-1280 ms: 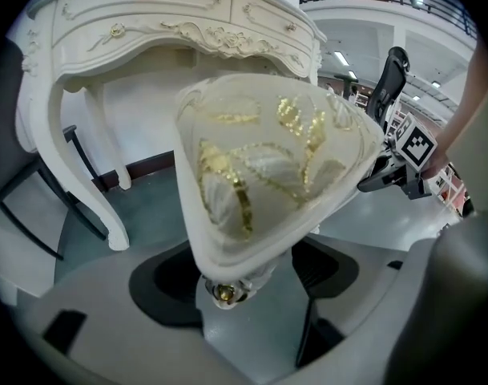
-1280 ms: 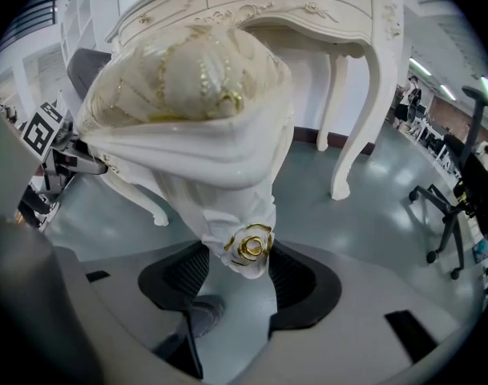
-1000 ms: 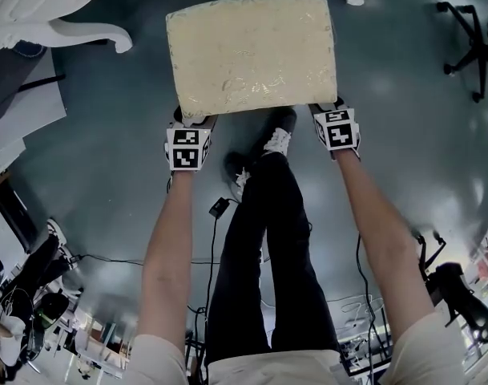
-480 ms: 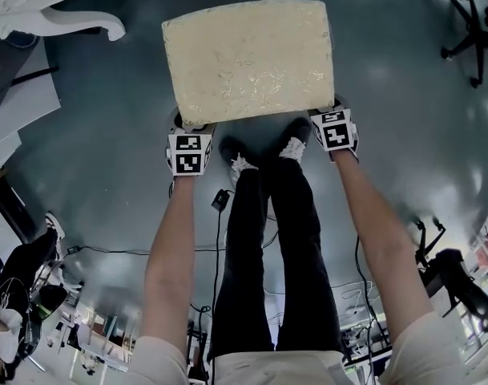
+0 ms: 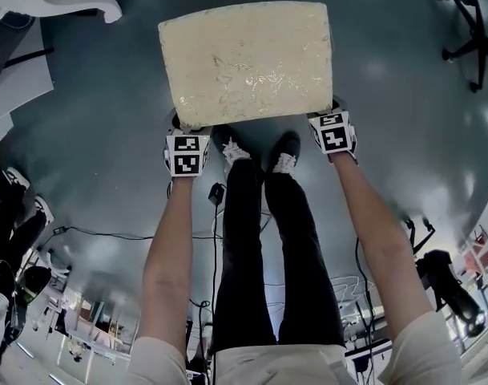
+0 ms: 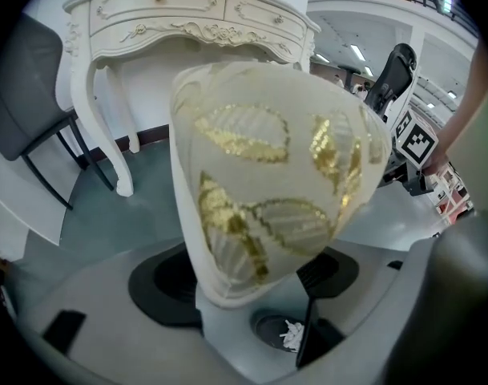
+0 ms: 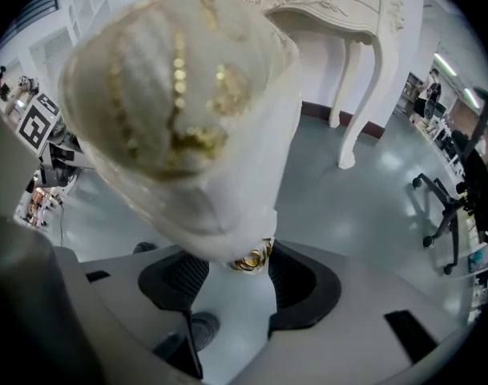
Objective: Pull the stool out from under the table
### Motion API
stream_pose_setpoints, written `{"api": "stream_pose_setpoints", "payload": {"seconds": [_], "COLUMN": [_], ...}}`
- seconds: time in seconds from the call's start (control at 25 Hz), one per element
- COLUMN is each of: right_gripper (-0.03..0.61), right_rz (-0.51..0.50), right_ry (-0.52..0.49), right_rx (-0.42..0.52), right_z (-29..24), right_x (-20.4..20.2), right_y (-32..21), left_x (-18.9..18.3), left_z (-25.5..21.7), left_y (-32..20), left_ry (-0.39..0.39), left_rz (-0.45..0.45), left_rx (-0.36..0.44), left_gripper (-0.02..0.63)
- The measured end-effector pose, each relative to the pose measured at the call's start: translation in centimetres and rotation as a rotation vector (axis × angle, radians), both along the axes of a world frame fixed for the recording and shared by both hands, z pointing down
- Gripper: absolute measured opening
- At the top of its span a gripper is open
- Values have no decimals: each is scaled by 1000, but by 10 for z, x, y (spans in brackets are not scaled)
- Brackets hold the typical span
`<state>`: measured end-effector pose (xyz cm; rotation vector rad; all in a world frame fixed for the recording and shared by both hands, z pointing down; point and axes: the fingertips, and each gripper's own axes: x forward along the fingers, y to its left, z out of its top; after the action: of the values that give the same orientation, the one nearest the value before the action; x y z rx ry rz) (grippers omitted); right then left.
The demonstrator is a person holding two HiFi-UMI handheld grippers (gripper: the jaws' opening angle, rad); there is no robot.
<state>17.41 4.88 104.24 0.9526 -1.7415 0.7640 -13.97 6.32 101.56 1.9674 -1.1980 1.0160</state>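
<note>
The stool [image 5: 248, 58] has a cream cushion with a gold leaf pattern and stands out on the grey floor, in front of my legs. My left gripper [image 5: 184, 128] is shut on its near left corner, and my right gripper [image 5: 332, 111] is shut on its near right corner. In the left gripper view the cushion corner [image 6: 260, 199] fills the space between the jaws of the left gripper [image 6: 248, 283]. The right gripper view has the other corner [image 7: 195, 127] between the black pads of the right gripper [image 7: 239, 275]. The white carved table [image 6: 187, 22] stands behind the stool.
One white table leg [image 5: 75, 2] shows at the head view's top left. A black office chair [image 5: 468, 30] stands at the top right. A grey chair [image 6: 27, 111] is beside the table. My shoes [image 5: 227, 147] are just behind the stool; a cable [image 5: 218, 195] lies on the floor.
The stool and both grippers have come back together, away from the table. The table legs have slid toward the top edge of the view, and my feet have stepped.
</note>
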Motion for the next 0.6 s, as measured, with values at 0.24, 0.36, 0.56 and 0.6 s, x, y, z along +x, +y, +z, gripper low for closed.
{"api": "stream_pose_setpoints", "payload": {"seconds": [0.24,0.36,0.56,0.6], "right_gripper": [261,260,261,261], "right_rz": [-46,-59,-50,-35], "right_ry": [17,19,44,44], "right_rx": [-14,-20,-68,-77], "right_z": [4,5,1,-4], "right_x": [3,3,4,4], "right_y": [16,20,25,26], "left_x": [5,4,5,5], "left_z": [5,7,5,3], "left_y": [35,41,47,48], "left_ry": [-6,-9,1,16], "left_rz": [-43,-53,-46,-56], "left_rx": [-48,-53,-102,-120], "left_gripper": [357,357,357,359]}}
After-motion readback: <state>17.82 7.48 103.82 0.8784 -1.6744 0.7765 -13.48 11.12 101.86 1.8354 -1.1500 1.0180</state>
